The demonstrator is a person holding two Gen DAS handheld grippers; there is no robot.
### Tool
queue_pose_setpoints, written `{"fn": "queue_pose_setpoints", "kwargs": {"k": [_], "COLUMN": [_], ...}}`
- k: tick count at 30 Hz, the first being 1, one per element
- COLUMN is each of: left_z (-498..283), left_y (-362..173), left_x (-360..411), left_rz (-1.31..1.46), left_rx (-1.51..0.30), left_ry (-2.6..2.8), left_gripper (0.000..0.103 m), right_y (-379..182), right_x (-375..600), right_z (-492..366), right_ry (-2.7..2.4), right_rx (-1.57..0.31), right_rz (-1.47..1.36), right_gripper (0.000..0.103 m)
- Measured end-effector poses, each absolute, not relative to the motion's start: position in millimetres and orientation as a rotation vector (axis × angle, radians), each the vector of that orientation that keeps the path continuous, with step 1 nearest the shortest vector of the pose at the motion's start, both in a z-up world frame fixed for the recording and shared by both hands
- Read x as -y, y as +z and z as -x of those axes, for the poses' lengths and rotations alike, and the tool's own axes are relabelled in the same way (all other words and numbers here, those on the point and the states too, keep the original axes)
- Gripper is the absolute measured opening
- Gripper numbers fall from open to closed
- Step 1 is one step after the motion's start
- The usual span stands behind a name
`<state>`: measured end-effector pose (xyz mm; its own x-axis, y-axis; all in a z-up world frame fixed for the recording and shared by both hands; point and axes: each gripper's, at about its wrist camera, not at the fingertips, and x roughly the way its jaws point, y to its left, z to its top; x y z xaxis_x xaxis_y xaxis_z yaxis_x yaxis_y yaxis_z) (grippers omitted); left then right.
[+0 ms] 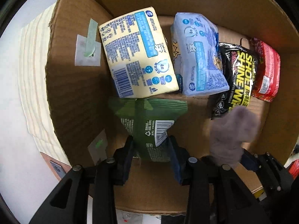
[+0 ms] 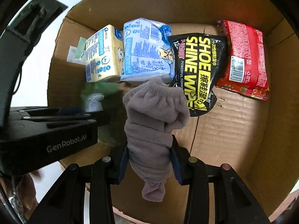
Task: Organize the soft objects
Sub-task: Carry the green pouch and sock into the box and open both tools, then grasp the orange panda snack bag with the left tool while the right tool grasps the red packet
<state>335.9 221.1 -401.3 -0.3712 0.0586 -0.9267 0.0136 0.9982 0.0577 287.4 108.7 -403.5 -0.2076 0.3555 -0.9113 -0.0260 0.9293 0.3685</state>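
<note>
We looked down into a cardboard box (image 2: 233, 130) on a white surface. Along its far wall lay a yellow pack (image 1: 138, 54), a blue pack (image 1: 200, 56), black wipes (image 2: 198, 65) and a red pack (image 2: 244, 56). Our left gripper (image 1: 151, 147) clamped a green pouch (image 1: 149, 123); our right gripper (image 2: 149, 158) clamped a grey cloth (image 2: 151, 123), both low inside the box.

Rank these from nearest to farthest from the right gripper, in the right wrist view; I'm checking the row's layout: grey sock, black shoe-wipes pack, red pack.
1. Grey sock, between the right gripper's jaws.
2. Black shoe-wipes pack, just beyond the sock, right of centre.
3. Red pack, far right, near the box wall.
</note>
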Motion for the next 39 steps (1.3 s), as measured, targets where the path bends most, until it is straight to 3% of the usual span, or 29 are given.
{"fn": "queue_pose_setpoints", "kwargs": {"k": [3,4,6,8,9,10,21,29,33,39], "left_z": [-333.4,-333.2,-329.7,-327.2,-325.8,-323.5,-279.7,-285.9,-286.7,-299.3], "left_y": [-393.1,-390.3,-381.0,-370.9,-366.1,-360.6,-306.9,-225.4,-188.2,-178.8], "left_x": [-221.5,-221.3,-220.5,-220.7,-218.0,-216.5,-192.1,-149.9,-105.8,-22.3], "left_rz": [-0.024,-0.021,-0.023,-0.035,-0.044,-0.056,-0.032,-0.071,-0.091,-0.135], "left_rx": [-1.946,-1.943,-1.917,-1.89,-1.874,-1.857,-1.738,-1.489,-1.374,-1.333], "left_ry": [0.05,0.049,0.046,0.046,0.049,0.052,0.034,0.024,-0.017,-0.125], "left_gripper": [0.044,0.045,0.058,0.09,0.095,0.099,0.099,0.099,0.099,0.099], "right_y": [-402.0,-401.3,-395.9,-393.6,-391.7,-388.6,-338.2,-276.2,-243.5,-209.8], "right_x": [-113.5,-113.6,-113.7,-109.0,-106.4,-103.2,-61.6,-16.8,21.5,112.6], "right_z": [-287.7,-286.6,-284.6,-282.1,-279.2,-276.3,-248.3,-260.2,-257.2,-251.5], "right_ry": [0.374,0.372,0.358,0.336,0.322,0.304,0.264,0.253,0.212,0.098], "right_rx": [-1.756,-1.754,-1.745,-1.749,-1.752,-1.748,-1.673,-1.543,-1.459,-1.398], "right_rz": [-0.248,-0.238,-0.197,-0.145,-0.116,-0.086,-0.021,-0.097,-0.14,-0.208], "right_gripper": [0.085,0.088,0.088,0.095,0.103,0.103,0.103,0.103,0.103,0.103]}}
